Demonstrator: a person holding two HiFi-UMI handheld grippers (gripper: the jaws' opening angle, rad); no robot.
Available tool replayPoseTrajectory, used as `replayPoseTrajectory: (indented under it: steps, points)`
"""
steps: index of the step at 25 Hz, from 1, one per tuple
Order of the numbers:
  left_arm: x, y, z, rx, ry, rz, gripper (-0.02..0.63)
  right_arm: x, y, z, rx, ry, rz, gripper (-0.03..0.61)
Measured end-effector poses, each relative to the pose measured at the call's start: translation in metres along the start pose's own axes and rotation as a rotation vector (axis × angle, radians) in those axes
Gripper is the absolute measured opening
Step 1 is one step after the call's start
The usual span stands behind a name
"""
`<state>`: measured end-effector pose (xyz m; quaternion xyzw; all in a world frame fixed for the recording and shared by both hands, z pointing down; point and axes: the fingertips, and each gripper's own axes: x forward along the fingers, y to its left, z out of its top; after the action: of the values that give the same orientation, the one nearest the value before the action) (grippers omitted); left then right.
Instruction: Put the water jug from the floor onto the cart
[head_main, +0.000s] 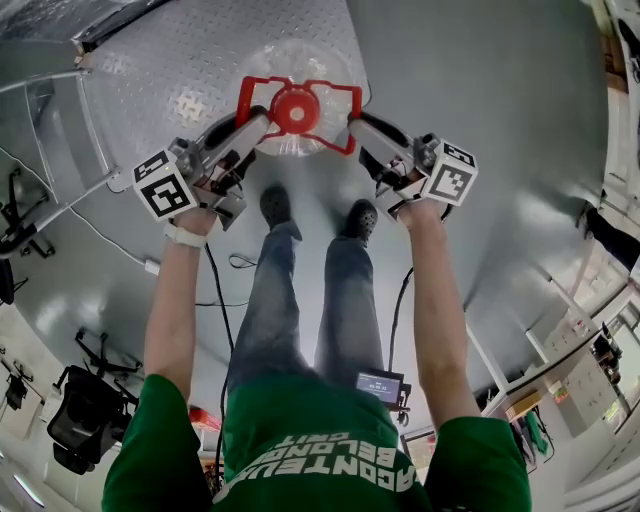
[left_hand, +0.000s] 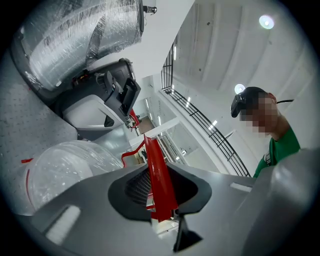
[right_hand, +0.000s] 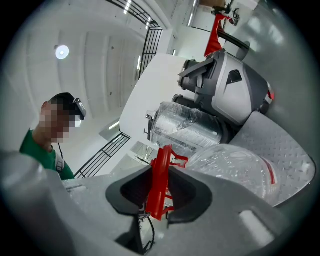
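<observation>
Top centre of the head view: water jug (head_main: 296, 58), clear, seen from above, with its red handle (head_main: 297, 108) and cap facing the camera. It sits over the diamond-plate cart deck (head_main: 150, 70) at the deck's near edge. I can't tell whether its base is resting on the plate or hanging just above it.

My left gripper (head_main: 260, 124) comes in from the left of the frame and is clamped on the left side of the handle. The left gripper view confirms it: the red bar (left_hand: 159, 180) is pinched edge-on between the dark pads, and the jug body (left_hand: 65, 170) is at lower left against the plate.

My right gripper (head_main: 356, 127) mirrors it from the right, pinching the other side. In the right gripper view the red bar (right_hand: 159, 182) is between the pads, with the jug (right_hand: 235, 167) at lower right.

The marker cubes (head_main: 165, 186) (head_main: 451, 171) sit behind the jaws, with my forearms running down-frame.

Further back on the cart there's a film-wrapped roll (right_hand: 186, 125) and a grey housing (right_hand: 235, 90).

My shoes (head_main: 276, 205) are on the grey floor (head_main: 500, 150) just below the jug. Office chair (head_main: 85, 412) at lower left.
</observation>
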<state>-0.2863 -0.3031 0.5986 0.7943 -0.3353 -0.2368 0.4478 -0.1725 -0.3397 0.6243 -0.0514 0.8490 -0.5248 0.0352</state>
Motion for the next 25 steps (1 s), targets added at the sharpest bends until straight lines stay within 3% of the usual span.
replayPoseTrajectory:
  steps: [4,9,17,25]
  points:
    - [-0.016,0.035,0.045,-0.004,0.003,0.008,0.078,0.055,-0.018,0.011,0.003,0.007,-0.010,0.084]
    - [-0.022,0.056,0.074,-0.007,-0.008,0.008,0.081,0.088,-0.028,0.021,0.030,-0.002,0.009,0.084]
    - [-0.034,0.091,0.106,0.006,-0.017,0.041,0.086,0.134,-0.048,0.031,0.063,-0.020,0.014,0.084]
    - [-0.038,0.116,0.115,0.013,-0.010,0.085,0.091,0.151,-0.068,0.033,0.078,-0.018,-0.018,0.084]
